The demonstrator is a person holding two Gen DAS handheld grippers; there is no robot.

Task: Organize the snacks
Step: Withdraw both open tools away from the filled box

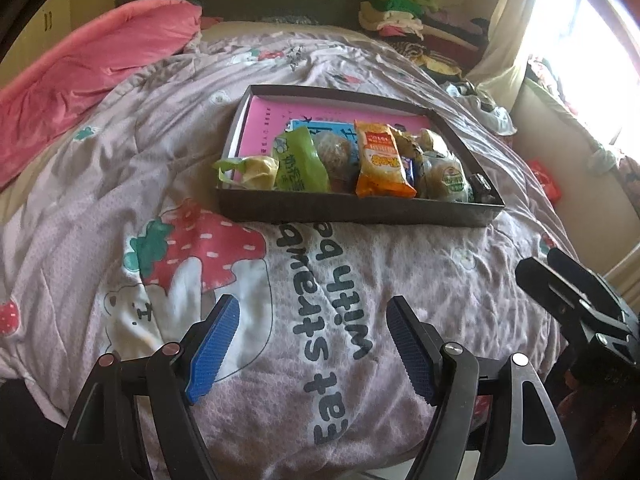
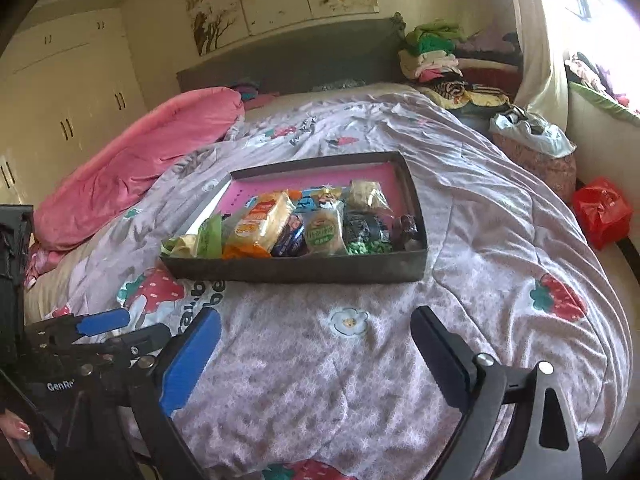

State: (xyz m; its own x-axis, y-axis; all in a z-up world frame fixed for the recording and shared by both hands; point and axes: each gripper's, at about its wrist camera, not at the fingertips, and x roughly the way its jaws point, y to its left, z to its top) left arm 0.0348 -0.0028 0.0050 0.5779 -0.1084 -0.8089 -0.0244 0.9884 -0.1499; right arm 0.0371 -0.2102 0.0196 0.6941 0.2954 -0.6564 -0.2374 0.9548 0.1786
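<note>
Now, tray (image 1: 352, 210): dark, shallow, resting on the strawberry-print quilt (image 1: 120, 184).
Tray contents: pink book (image 1: 272, 114) underneath; orange packet (image 1: 382, 160), green packet (image 1: 302, 160) and round wrapped buns (image 1: 444, 176) crowded along the near wall.
Left gripper (image 1: 312, 344): fingers apart, empty, above the quilt.
Right gripper (image 2: 316, 352): fingers apart, empty.
</note>
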